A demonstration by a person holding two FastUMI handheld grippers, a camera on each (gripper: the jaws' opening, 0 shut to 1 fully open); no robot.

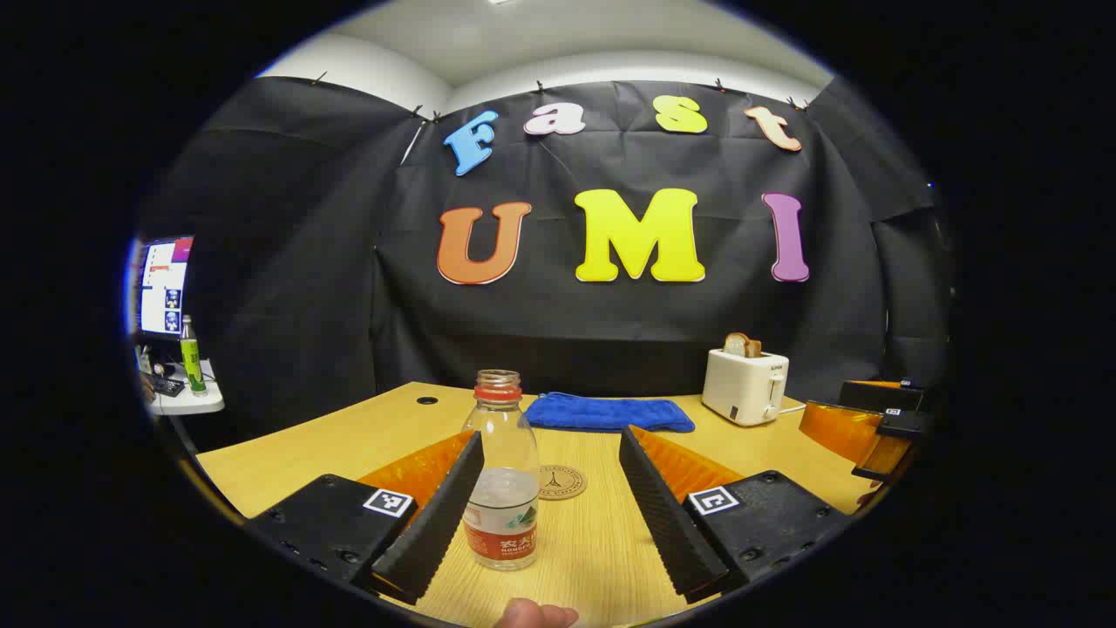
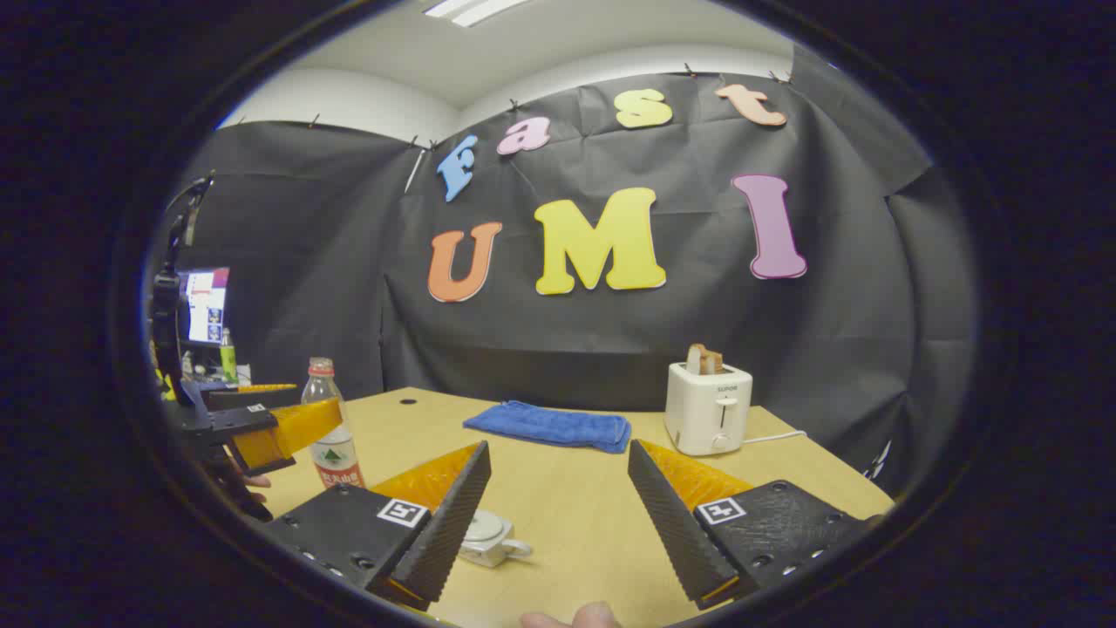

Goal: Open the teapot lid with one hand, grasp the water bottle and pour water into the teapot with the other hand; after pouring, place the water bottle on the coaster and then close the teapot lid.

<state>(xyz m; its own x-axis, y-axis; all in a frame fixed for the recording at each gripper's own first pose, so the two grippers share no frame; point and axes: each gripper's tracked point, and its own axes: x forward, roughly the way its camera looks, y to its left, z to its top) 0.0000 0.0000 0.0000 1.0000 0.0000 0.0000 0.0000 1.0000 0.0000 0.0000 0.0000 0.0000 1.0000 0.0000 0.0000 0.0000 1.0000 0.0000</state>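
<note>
A clear water bottle [image 1: 501,488] with no cap, part full, stands on the wooden table [image 1: 593,558]. It sits between the fingers of my open left gripper [image 1: 551,433], close against the left finger [image 1: 436,515]. A round cork coaster [image 1: 561,481] lies just behind the bottle. In the right gripper view, a small pale teapot [image 2: 493,536] with its lid on sits low between the fingers of my open right gripper [image 2: 559,447], half hidden by the left finger [image 2: 445,523]. That view also has the bottle [image 2: 331,436] far left, with the left gripper [image 2: 279,427] in front of it.
A folded blue cloth [image 1: 609,412] lies at the table's back, with a white toaster [image 1: 745,384] holding bread to its right. A side desk at far left carries a monitor [image 1: 164,288] and a green bottle [image 1: 190,353]. The right gripper [image 1: 872,427] shows at the right edge.
</note>
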